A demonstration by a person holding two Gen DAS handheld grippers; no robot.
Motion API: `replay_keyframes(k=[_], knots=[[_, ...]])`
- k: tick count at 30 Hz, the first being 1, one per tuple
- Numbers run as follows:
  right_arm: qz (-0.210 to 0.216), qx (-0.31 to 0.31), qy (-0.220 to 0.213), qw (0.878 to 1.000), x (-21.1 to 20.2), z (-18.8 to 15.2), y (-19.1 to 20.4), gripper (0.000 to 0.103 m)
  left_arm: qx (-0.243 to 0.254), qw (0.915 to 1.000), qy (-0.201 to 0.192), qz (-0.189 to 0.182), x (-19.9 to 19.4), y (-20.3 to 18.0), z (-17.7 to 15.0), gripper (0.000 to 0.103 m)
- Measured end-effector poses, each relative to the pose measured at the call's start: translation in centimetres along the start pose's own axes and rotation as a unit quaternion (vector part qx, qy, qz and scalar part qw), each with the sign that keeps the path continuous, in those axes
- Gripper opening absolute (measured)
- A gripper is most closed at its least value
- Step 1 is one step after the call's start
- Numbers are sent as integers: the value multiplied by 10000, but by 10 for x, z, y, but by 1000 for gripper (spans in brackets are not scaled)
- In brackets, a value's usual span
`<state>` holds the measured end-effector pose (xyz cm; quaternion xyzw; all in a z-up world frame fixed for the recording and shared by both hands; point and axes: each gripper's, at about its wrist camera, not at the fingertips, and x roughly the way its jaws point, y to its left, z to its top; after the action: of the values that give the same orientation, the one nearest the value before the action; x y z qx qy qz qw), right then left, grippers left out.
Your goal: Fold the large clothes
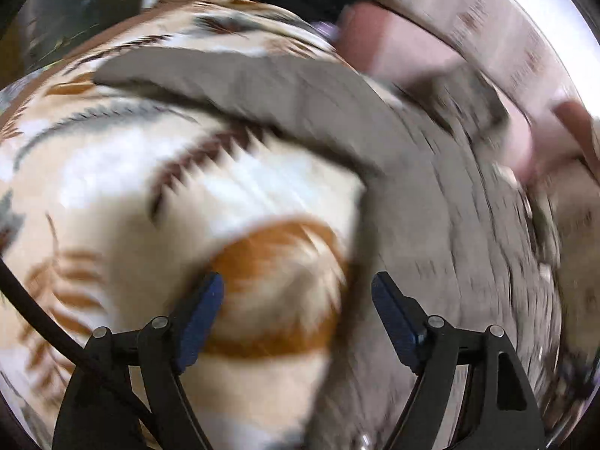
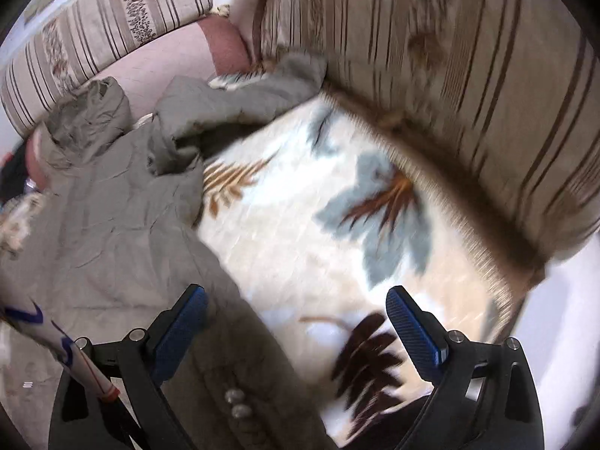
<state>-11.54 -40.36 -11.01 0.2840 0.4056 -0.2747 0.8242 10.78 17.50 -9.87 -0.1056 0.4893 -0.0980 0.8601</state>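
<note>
- Your left gripper (image 1: 298, 287) is standing released, its blue-padded jaws spread wide and nothing lying between them.
- Beneath that gripper, the edge of the grey coat (image 1: 431, 225) is meeting the leaf-patterned blanket (image 1: 123, 187); the left jaw is hanging over the blanket and the right jaw over the coat. Whether either pad is touching the cloth cannot be told, since the left wrist view is blurring heavily.
- One grey sleeve (image 1: 225, 78) is stretching across the blanket toward the left of the left wrist view.
- Your right gripper (image 2: 296, 303) is likewise standing released, jaws spread and grasping nothing.
- In the right wrist view, the grey coat (image 2: 112, 225) is lying spread out on the blanket (image 2: 300, 232), filling the left half; its left jaw is hanging above the coat's edge and its right jaw above the blanket.
- The coat's other sleeve (image 2: 240, 101) is reaching up toward the striped cushion (image 2: 468, 93), which is bordering the blanket on the right.
- A second striped cushion (image 2: 101, 26) is sitting at the upper left, beyond the coat's crumpled hood (image 2: 86, 116).
- Two pale snaps (image 2: 236, 403) are showing on the coat near the bottom edge.
</note>
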Motion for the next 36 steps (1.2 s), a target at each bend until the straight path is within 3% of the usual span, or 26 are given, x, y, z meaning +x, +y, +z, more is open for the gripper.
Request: replay_keyframes(k=[2, 4, 5, 6, 7, 8, 12, 16, 21, 24, 29, 36], knots=[[360, 95, 165, 9992, 3, -6, 1, 98, 289, 9995, 25, -102, 1, -19, -21, 80], [564, 44, 340, 9978, 8, -15, 8, 79, 510, 9986, 108, -86, 4, -33, -35, 80], [673, 2, 509, 9964, 12, -18, 11, 59, 605, 9980, 148, -82, 5, -38, -42, 80], [714, -10, 613, 9956, 14, -22, 13, 50, 707, 9973, 197, -84, 5, -43, -47, 77], [670, -68, 650, 9956, 15, -25, 16, 46, 817, 9964, 232, -42, 5, -48, -54, 66], [621, -169, 679, 9956, 14, -27, 19, 39, 880, 9958, 268, 7, 6, -52, -59, 61], [635, -127, 813, 9946, 3, -38, 16, 27, 771, 9967, 199, 179, -5, -51, -76, 59], [405, -234, 711, 9964, -6, -46, 16, 29, 749, 9958, -11, 520, -25, -50, -77, 59], [142, -261, 170, 9994, -41, -43, 15, 56, 780, 9923, -545, 798, -73, -58, -71, 64], [97, -365, -237, 9990, -68, -38, 23, 66, 731, 9902, -828, 853, -102, -68, -61, 66], [499, -736, -783, 9930, -117, -25, 61, 73, 840, 9843, -1360, 747, -165, -94, -50, 72], [1230, -1744, -1507, 9653, -203, 2, 147, 83, 1168, 9643, -2243, 782, -249, -134, -17, 80]])
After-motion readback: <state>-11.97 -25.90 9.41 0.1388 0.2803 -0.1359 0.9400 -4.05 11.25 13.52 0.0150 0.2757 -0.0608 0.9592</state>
